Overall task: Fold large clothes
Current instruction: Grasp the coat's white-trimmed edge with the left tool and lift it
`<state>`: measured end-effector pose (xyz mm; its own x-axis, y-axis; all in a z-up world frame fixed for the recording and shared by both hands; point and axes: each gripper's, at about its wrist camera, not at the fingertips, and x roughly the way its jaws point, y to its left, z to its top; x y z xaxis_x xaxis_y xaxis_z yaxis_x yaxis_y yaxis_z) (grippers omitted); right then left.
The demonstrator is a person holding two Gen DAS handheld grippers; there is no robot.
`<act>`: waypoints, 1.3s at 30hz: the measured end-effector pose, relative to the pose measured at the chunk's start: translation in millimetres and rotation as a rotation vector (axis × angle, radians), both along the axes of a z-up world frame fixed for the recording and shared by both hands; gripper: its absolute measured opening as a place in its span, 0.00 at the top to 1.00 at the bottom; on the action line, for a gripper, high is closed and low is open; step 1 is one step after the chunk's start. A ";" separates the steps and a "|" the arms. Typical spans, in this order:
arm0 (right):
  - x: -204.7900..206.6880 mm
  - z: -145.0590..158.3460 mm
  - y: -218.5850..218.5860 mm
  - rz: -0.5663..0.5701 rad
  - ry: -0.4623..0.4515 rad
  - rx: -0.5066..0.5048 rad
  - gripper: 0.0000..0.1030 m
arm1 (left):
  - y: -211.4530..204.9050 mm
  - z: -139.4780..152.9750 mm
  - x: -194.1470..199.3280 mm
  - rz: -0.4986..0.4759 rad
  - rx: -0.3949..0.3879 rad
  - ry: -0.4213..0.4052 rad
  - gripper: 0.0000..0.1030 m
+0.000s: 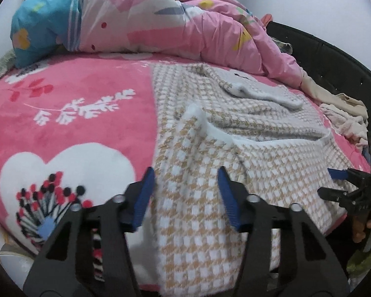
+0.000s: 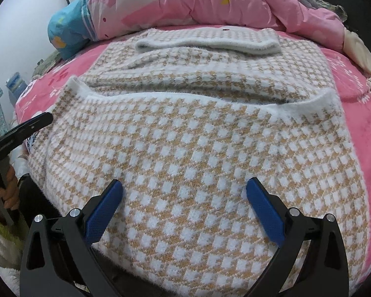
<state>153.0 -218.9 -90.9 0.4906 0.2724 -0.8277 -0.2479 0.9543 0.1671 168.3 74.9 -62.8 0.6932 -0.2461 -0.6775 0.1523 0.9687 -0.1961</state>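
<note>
- Left wrist view: left claw (image 1: 186, 173) sits over the near left edge of the checked sweater (image 1: 272, 163), its blue fingers (image 1: 226, 195) apart with a strip of the knit between them; pads do not visibly press the fabric, so released.
- Sweater is tan-and-white check with fuzzy white trim, spread on the bed; part of it hangs over the near edge below the claw.
- Pink blanket (image 1: 86, 123) with white heart and leaf prints lies left of the left claw, under the sweater.
- Right claw (image 1: 334, 180) shows at far right of this view, at the sweater's opposite edge.
- Right wrist view: right claw (image 2: 184, 188) hovers above the sweater (image 2: 185, 136), jaws wide, nothing gripped.
- White-trimmed folded edge crosses the sweater ahead of the right claw; a folded sleeve lies beyond it.
- Pink quilt (image 2: 197, 2) is heaped past the sweater's far end.
</note>
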 end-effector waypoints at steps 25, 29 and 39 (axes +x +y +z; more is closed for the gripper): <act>3.5 -1.6 2.6 0.001 0.005 -0.008 0.06 | -3.6 -13.6 46.0 -0.030 -0.086 0.173 0.67; 3.9 -2.2 2.0 0.002 0.005 -0.008 0.06 | -9.3 -15.2 61.6 -0.045 -0.111 0.183 0.67; 1.9 -1.0 1.5 0.007 0.003 -0.004 0.06 | -27.5 -17.5 43.4 -0.047 0.043 0.207 0.63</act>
